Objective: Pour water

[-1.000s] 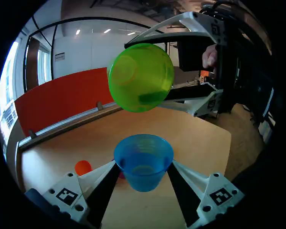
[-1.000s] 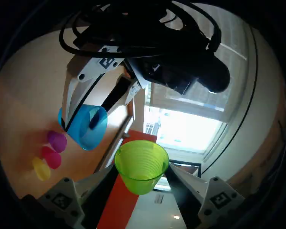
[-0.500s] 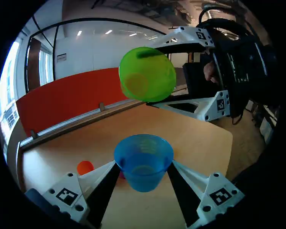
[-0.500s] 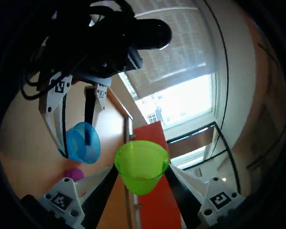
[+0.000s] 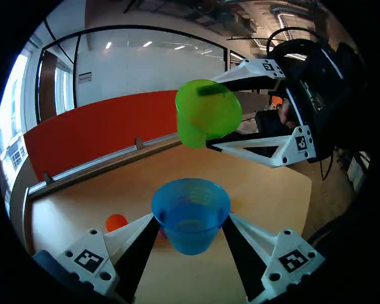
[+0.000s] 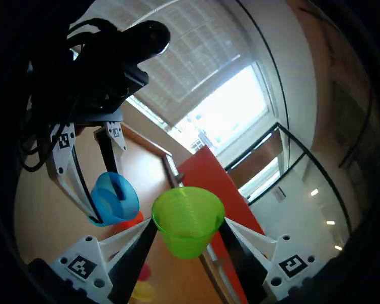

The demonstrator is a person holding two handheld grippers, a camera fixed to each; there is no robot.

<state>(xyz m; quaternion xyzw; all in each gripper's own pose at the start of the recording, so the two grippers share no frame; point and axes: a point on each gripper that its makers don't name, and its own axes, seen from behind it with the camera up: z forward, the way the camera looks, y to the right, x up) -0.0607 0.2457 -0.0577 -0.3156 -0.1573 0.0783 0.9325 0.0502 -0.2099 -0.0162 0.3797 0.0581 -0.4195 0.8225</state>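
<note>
Left gripper view: swinging green cup (image 5: 207,114) up and rightward, away from above blue cup (image 5: 191,213), and turning it back from its tilt of a second ago, so probably ending the pour. Pinching green in right claw (image 6: 188,224), blue in left claw (image 5: 190,219), above counter (image 5: 271,187).
</note>
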